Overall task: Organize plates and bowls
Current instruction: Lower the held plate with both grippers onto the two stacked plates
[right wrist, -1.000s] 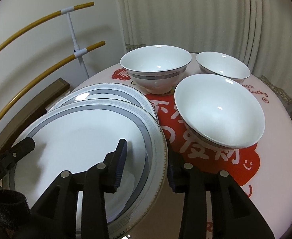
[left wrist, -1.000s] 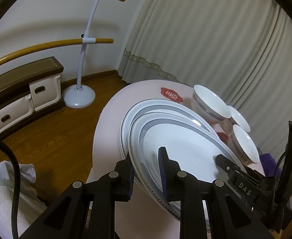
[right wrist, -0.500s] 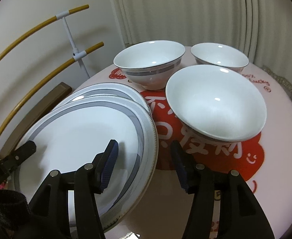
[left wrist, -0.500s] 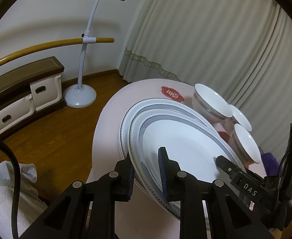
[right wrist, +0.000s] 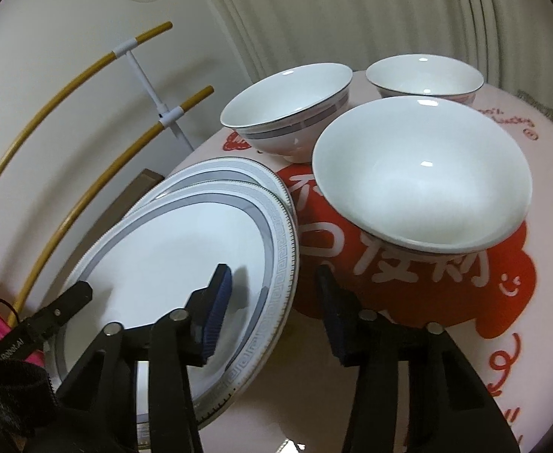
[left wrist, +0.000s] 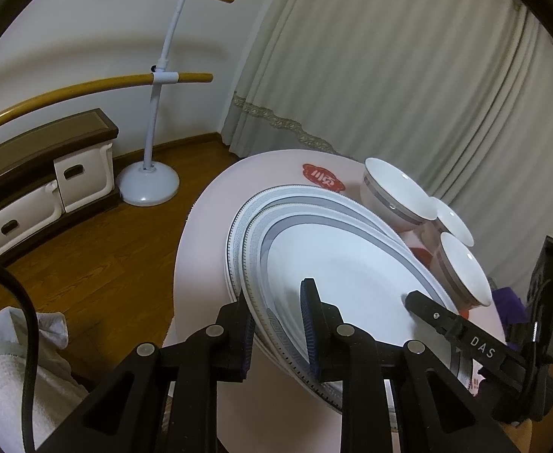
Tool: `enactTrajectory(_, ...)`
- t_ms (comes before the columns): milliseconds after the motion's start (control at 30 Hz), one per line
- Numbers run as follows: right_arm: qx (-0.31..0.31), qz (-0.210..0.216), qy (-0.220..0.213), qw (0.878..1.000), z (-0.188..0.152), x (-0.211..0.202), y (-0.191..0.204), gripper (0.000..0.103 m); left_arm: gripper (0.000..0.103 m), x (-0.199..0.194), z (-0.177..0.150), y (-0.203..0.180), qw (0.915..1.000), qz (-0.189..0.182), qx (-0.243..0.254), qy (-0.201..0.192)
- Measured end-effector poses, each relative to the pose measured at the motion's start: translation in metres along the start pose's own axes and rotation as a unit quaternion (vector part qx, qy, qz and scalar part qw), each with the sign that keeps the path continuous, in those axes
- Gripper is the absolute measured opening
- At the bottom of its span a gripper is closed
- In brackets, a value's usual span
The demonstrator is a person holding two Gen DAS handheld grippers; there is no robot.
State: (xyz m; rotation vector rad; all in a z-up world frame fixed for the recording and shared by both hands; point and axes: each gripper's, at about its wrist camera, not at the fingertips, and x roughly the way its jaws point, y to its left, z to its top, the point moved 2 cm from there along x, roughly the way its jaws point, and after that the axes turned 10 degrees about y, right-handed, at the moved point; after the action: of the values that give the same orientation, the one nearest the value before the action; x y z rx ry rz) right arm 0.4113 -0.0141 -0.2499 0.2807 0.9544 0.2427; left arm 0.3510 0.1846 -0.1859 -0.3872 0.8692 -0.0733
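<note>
While the left gripper [left wrist: 276, 321] pinches the near rim of the top plate [left wrist: 344, 264] — pads pressed on either side of the patterned edge — that plate sits tilted, overlapping the bottom plate [left wrist: 238, 222] on the left half of the round pink table [left wrist: 201, 249]. So I'd say the step in hand is stacking the two plates, and it's nearly there, with the upper one just not sitting square on the lower one yet.

Moving right, the right gripper [right wrist: 272, 290] straddles the opposite rim of that plate. Its fingers are spread and neither pad seems to press on anything, so it isn't holding. Its jaws have just been closing after opening wider, and the rim is between them but loose.

Further right stand the three bowls: the banded bowl [right wrist: 287, 113] at the back, the small bowl [right wrist: 423, 75] beside it, and the big near bowl [right wrist: 419, 173] on the red print, all apart and unstacked.

Next move, I reckon — set the plate flat and centred, let go, then start nesting bowls.

Compared with a second ago, the left side looks unchanged, while the right gripper has rolled a bit and let go of the rim.
</note>
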Motion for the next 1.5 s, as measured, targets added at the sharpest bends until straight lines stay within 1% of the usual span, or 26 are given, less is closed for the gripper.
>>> enactTrajectory(33,0.0,0.003,0.0,1.0,0.0,0.0,0.0,0.04,0.02,0.0,0.0,0.0,1.0,0.0,0.0,-0.001)
enactTrajectory(67,-0.001,0.008,-0.001,1.0,0.0,0.0,0.001,0.035,0.021,-0.001,-0.001,-0.001,1.0,0.003,0.002,-0.003)
enactTrajectory(100,-0.002,0.014,-0.002,1.0,0.0,0.0,0.002,0.034,0.021,-0.002,-0.002,-0.002,1.0,0.006,0.004,-0.005)
enactTrajectory(367,0.002,0.03,-0.005,1.0,-0.001,-0.001,0.0,0.03,0.023,0.0,-0.006,-0.008,0.9999,0.012,0.009,-0.008)
enactTrajectory(533,0.002,0.033,-0.005,0.999,-0.002,0.0,-0.002,0.03,0.026,0.001,-0.008,-0.013,0.9993,0.027,0.02,-0.013)
enactTrajectory(767,0.003,0.034,-0.004,0.999,0.0,-0.001,0.0,0.03,0.027,0.0,-0.008,-0.016,0.9994,0.027,0.021,-0.008)
enactTrajectory(1100,0.003,0.034,-0.004,0.999,0.0,0.0,-0.002,0.03,0.03,-0.013,-0.011,-0.017,0.9995,0.024,0.019,0.001)
enactTrajectory(1200,0.001,0.035,-0.003,0.999,0.0,0.0,-0.001,0.03,0.03,-0.015,-0.01,-0.016,0.9996,0.021,0.016,0.005)
enactTrajectory(1333,0.003,0.037,-0.004,0.999,-0.001,0.0,-0.001,0.03,0.028,-0.011,-0.009,-0.017,0.9993,0.031,0.017,0.013)
enactTrajectory(1500,0.002,0.04,-0.004,0.999,-0.002,-0.002,-0.005,0.03,0.027,-0.01,-0.006,-0.019,0.9993,0.032,0.018,0.012)
